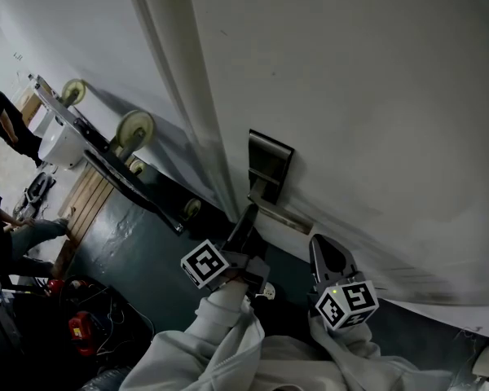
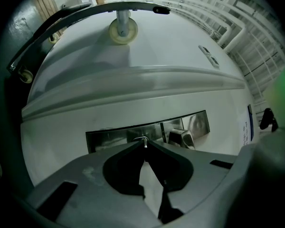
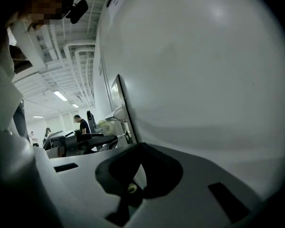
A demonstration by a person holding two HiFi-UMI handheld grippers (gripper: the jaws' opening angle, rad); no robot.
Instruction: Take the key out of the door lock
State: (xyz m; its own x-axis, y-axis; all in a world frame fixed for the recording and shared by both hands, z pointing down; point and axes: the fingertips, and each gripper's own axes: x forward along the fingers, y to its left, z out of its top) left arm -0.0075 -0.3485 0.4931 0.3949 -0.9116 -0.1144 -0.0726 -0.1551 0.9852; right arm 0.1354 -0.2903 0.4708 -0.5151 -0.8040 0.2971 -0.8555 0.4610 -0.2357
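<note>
A metal lock plate (image 1: 270,160) with a lever handle (image 1: 284,215) sits on the white door (image 1: 375,96). My left gripper (image 1: 247,217) reaches up to the plate's lower end. In the left gripper view the left gripper (image 2: 145,144) is shut on a small silver key (image 2: 143,140) that sticks out of the lock plate (image 2: 118,136), beside the handle (image 2: 181,137). My right gripper (image 1: 326,252) hangs to the right, close to the door and below the handle. Its jaws (image 3: 140,148) look shut with nothing in them, and the plate's edge (image 3: 118,95) shows side-on.
A black-framed trolley with cream wheels (image 1: 135,129) stands along the wall left of the door. A red tool (image 1: 81,330) and cables lie on the dark floor at lower left. A person (image 1: 8,125) is at the far left; others (image 3: 80,124) stand in the background.
</note>
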